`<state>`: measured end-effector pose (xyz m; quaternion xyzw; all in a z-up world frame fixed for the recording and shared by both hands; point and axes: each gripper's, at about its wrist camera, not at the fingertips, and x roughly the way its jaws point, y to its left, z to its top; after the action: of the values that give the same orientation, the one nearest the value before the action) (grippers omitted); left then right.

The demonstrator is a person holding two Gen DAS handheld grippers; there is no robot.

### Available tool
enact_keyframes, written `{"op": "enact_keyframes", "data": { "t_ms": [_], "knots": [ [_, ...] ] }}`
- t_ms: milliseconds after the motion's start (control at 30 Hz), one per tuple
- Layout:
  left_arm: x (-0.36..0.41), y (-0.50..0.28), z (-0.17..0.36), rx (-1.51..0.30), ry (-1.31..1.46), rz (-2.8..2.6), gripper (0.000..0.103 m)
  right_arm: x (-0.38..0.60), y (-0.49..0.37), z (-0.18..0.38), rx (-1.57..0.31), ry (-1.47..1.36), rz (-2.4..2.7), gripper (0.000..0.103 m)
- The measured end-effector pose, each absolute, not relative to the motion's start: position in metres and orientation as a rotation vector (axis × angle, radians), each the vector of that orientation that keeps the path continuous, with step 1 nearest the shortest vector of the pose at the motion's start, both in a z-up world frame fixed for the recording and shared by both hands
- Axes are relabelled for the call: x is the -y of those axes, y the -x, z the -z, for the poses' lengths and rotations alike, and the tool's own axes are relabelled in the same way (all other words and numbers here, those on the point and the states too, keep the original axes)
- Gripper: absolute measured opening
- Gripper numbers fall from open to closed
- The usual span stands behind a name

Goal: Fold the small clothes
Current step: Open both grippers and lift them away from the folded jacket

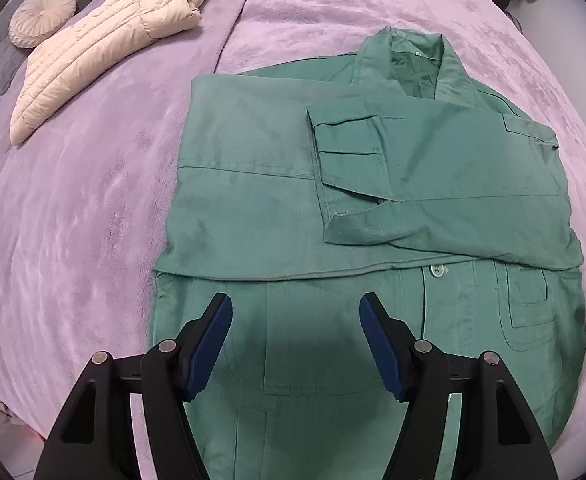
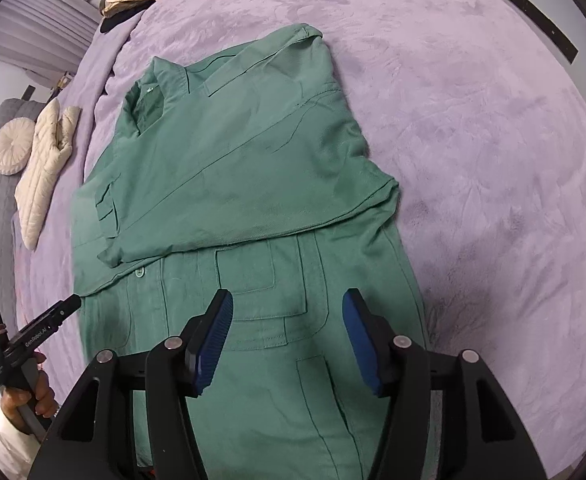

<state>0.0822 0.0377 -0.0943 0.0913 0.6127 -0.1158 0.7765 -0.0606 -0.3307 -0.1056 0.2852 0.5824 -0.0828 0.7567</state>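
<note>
Your left claw (image 1: pixel 296 344) and right claw (image 2: pixel 287 340) both hang well open above the lower front of a green shirt (image 1: pixel 277 216), blue pads clear of the cloth and gripping nothing. The shirt lies buttoned-side up in the middle of the bed's lilac blanket (image 1: pixel 85 216), both sleeves folded across the chest. A cream quilted jacket (image 1: pixel 105 44) and round cushion (image 1: pixel 43 17) rest near the bed's far edge.
</note>
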Motion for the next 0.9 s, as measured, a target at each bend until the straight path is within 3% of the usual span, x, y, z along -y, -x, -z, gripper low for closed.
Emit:
{"op": "enact_keyframes", "data": {
  "t_ms": [33, 67, 100, 233, 900],
  "knots": [
    [-0.039, -0.078, 0.092, -1.324, -0.200, 0.249, 0.074, 0.328, 0.062, 0.103, -1.270, -0.621, 0.178, 0.065],
    [-0.041, -0.075, 0.090, -1.322, -0.198, 0.246, 0.091, 0.325, 0.062, 0.101, -1.273, -0.619, 0.176, 0.067],
    [-0.043, -0.071, 0.088, -1.314, -0.189, 0.246, 0.099, 0.323, 0.063, 0.099, -1.274, -0.614, 0.175, 0.071],
    [-0.048, -0.061, 0.079, -1.302, -0.188, 0.247, 0.099, 0.314, 0.067, 0.090, -1.270, -0.598, 0.167, 0.080],
    [-0.076, -0.043, 0.066, -1.342, -0.180, 0.301, 0.099, 0.261, 0.081, 0.056, -1.222, -0.605, 0.143, 0.082]
  ]
}}
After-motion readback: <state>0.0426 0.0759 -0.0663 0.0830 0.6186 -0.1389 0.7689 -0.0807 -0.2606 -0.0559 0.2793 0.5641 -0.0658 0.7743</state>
